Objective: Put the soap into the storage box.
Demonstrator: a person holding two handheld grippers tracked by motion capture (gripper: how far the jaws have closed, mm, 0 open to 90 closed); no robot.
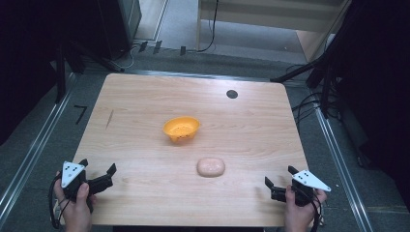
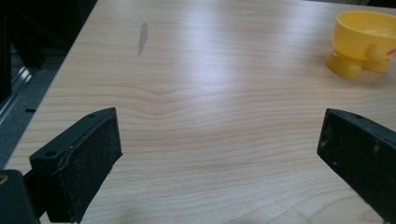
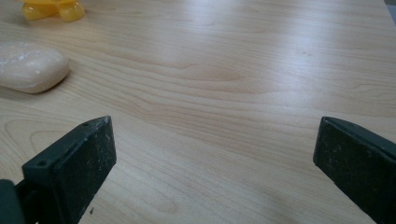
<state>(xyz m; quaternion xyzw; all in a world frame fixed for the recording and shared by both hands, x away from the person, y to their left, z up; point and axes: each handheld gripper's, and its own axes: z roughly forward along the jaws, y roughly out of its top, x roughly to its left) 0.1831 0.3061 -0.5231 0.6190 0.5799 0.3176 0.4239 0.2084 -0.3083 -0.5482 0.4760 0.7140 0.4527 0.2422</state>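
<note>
Pale wood grain is seen across the desk (image 1: 145,121), which is the largest thing present; a dark streak (image 1: 109,119) is noted toward its far left, and a small black round mark (image 1: 232,94) near its far edge. Grey floor and metal rails are seen around the desk, with cables trailing at the far side.

Near the middle of the desk a yellow bowl (image 1: 181,129) is set, tilted a little, with small holes visible in its wall from the high view. In the left gripper view the bowl (image 2: 362,42) is seen at the upper right, resting on rounded feet.

Between the bowl and the near edge a pale pink bar of soap (image 1: 211,166) is laid flat, apart from the bowl and nearer the right hand. In the right gripper view the soap (image 3: 30,67) is seen at the upper left, well clear of the jaws.

At the near left corner the left tool (image 1: 99,175) is held in a hand (image 1: 77,203), jaws spread wide over bare wood, nothing between them. At the near right corner the right tool (image 1: 279,181) is held likewise, jaws fully apart and empty, pointed toward the soap but not touching it.
</note>
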